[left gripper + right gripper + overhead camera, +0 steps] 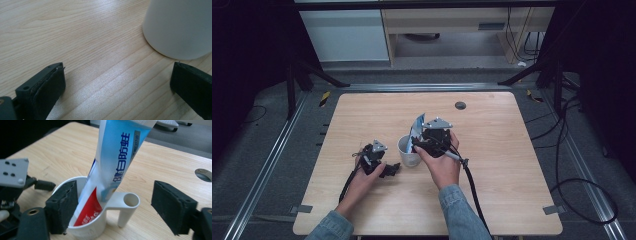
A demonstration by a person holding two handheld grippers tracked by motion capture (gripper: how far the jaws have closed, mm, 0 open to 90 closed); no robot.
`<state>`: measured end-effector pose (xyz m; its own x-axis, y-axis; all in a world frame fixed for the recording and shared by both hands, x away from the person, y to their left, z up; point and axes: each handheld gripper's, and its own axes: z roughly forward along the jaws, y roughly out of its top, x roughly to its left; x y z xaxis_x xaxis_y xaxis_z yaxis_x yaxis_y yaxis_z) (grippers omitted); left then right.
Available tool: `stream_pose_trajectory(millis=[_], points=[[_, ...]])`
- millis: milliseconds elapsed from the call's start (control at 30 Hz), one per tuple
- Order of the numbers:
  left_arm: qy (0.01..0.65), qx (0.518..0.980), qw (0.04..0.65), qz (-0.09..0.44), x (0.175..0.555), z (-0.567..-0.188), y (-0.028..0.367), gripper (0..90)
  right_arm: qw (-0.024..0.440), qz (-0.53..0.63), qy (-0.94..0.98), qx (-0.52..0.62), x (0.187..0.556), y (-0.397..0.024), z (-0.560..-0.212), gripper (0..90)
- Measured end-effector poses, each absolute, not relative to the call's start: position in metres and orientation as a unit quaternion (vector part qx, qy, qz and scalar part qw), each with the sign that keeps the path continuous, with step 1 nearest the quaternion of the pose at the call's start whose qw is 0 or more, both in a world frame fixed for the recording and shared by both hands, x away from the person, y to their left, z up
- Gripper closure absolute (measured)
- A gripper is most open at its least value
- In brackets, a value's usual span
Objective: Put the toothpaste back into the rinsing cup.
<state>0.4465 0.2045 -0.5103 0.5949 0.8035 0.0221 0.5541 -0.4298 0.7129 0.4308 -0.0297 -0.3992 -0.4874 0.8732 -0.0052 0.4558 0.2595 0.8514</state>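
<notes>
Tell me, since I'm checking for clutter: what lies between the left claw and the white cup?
Bare wood of the table, seen in the left gripper view: the left claw stands open just short of the white cup.

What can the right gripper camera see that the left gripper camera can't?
Right gripper view: a toothpaste tube standing tilted inside the cup, the cup's handle, and a hole in the table. The right gripper is open, its pads off the tube. Left gripper view: the open left gripper with bare table between its jaws. Both: the white cup and the wooden table.
</notes>
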Motion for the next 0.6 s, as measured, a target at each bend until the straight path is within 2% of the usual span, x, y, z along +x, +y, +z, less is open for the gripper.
stream_pose_trajectory(millis=[167, 300, 600], points=[[0.411, 0.825, 0.341, 0.183, 0.447, -0.51, 0.205, 0.0, 0.25, 0.408, 0.762, 0.436, 0.429, -0.034, -0.396, 16.2], [0.411, 0.825, 0.341, 0.183, 0.447, -0.51, 0.204, 0.0, 0.256, 0.398, 0.767, 0.433, 0.428, -0.039, -0.391, 9.9], [0.411, 0.827, 0.338, 0.184, 0.447, -0.51, 0.204, 0.0, 0.257, 0.388, 0.771, 0.434, 0.428, -0.052, -0.386, 6.7]])
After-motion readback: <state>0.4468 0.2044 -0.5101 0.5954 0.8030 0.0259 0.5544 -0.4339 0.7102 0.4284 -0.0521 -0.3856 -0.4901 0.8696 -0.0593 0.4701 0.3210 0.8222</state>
